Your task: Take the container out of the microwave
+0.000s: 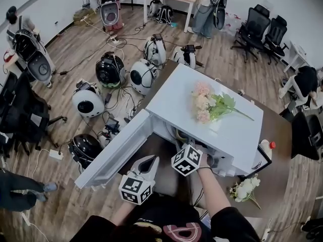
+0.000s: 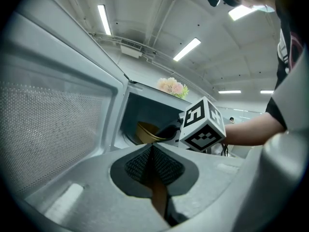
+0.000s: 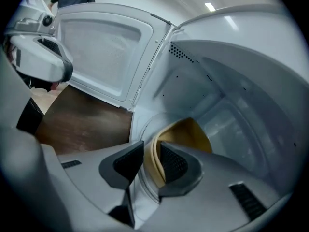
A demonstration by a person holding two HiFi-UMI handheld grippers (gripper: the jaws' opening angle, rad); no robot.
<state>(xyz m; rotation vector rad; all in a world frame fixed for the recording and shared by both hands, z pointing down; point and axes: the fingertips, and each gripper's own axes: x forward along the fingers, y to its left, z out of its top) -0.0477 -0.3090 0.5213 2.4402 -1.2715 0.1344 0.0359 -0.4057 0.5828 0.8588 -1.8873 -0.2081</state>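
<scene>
Far out at 9 o'clock in the head view: the white door (image 1: 113, 153) of the microwave (image 1: 176, 92), swung wide open. Mesh window facing up and out.

Just at 5 o'clock of that door: the left tongs (image 1: 150, 160). Pressed together, tip to tip, with nothing pinched. Hanging over the brown surface (image 1: 275, 130), in front of the open microwave, apart from the door.

At 3 o'clock of those: the right tongs (image 3: 150, 151), held in a hand (image 1: 204, 161). Pointing down into the mouth of the microwave. Spread a little, with the rim of the yellow container (image 3: 186, 134) standing between the two pads. One pad inside the container, close up against the rim. Other pad outside, with a thin gap showing. Not pinching yet.

Container itself: inside the microwave, low down and near the front. Seen from the left gripper view at 9 o'clock of the marker cube (image 2: 203, 124) on the right tongs.

On top of the microwave, at 12 o'clock of the hand: pink flowers (image 1: 204, 102) with green leaves, lying flat.

At 3 o'clock of the microwave: a white bottle (image 1: 266, 147) with a red cap, on the surface.

At 5 o'clock of the microwave: a small bunch of white flowers (image 1: 245, 189), lying on the surface too.
</scene>
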